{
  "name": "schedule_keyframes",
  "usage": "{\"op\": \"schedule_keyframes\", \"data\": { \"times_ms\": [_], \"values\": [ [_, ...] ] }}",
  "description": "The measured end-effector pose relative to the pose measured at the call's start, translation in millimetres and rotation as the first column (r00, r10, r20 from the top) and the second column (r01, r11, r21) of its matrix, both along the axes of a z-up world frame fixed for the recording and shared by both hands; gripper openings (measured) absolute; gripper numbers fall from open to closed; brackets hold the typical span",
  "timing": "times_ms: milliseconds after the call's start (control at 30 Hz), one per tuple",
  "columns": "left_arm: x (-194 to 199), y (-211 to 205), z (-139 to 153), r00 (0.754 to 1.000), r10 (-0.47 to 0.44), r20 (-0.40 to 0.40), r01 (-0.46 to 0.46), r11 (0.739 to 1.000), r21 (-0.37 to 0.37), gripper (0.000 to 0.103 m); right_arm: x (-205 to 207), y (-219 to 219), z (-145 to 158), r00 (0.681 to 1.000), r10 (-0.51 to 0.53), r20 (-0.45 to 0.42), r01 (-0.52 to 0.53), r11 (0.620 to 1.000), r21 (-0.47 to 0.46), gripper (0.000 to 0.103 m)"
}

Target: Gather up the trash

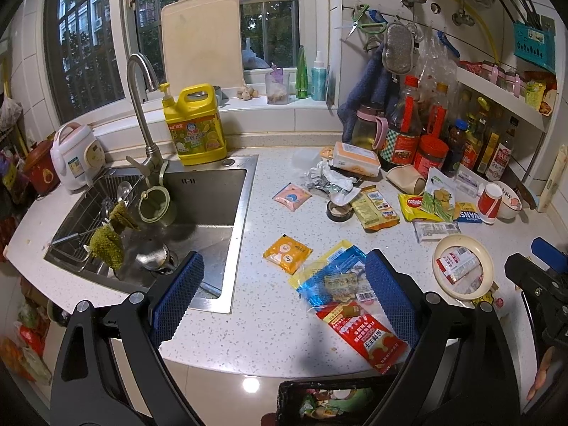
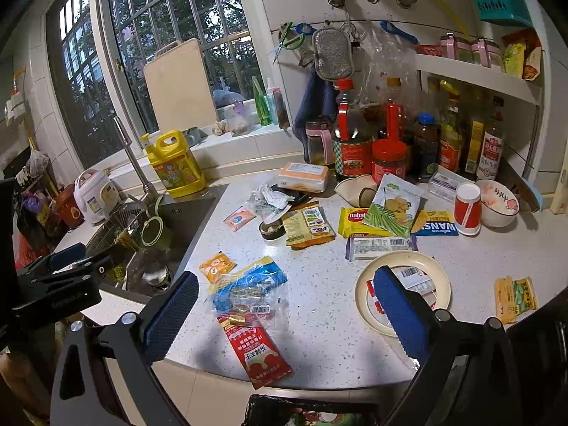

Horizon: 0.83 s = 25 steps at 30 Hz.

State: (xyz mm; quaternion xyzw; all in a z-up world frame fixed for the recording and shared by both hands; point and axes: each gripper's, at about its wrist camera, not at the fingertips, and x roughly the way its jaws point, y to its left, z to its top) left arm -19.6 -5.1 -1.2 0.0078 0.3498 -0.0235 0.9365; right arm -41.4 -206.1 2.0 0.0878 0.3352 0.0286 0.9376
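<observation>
Several snack wrappers lie on the speckled white counter [image 1: 269, 319]. Nearest the front edge are a red sachet [image 1: 365, 335] [image 2: 254, 353], a blue and clear bag [image 1: 337, 277] [image 2: 248, 289] and a small orange packet [image 1: 287, 254] [image 2: 217, 266]. A trash bin [image 1: 330, 403] [image 2: 312, 411] with a black liner stands below the edge. My left gripper [image 1: 284, 305] is open and empty above the front edge. My right gripper [image 2: 284, 316] is open and empty, above the same wrappers. More wrappers [image 2: 383, 218] lie further back.
A steel sink [image 1: 198, 209] with tap and yellow detergent jug [image 1: 195, 127] is at left. A cream bowl [image 1: 463, 266] [image 2: 404, 291] holding packets sits at right. Bottles and jars [image 2: 390, 142], a red cup [image 2: 468, 209] and a white bowl [image 2: 498, 203] stand at the back right.
</observation>
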Motion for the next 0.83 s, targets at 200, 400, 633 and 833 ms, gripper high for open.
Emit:
{"op": "schedule_keyframes", "data": {
  "times_ms": [200, 400, 633, 833],
  "values": [
    [0.8, 1.6, -1.1, 1.0, -0.008, 0.001, 0.008, 1.0, 0.0, 0.09, -0.4, 0.2, -0.9, 1.0, -0.005, -0.002, 0.005, 1.0, 0.001, 0.098],
    [0.6, 1.0, -0.9, 1.0, -0.014, 0.005, 0.014, 1.0, 0.003, 0.09, -0.4, 0.8, -2.1, 1.0, -0.007, -0.006, 0.007, 1.0, 0.002, 0.098],
    [1.1, 3.2, -1.2, 1.0, -0.026, 0.007, 0.026, 1.0, 0.0, 0.09, -0.5, 0.8, -2.3, 1.0, -0.011, -0.01, 0.011, 1.0, 0.005, 0.098],
    [2.2, 3.8, -2.2, 1.0, -0.03, -0.002, 0.03, 0.999, -0.011, 0.09, -0.2, 0.4, -2.3, 1.0, -0.009, -0.011, 0.009, 1.0, 0.007, 0.098]
  ]
}}
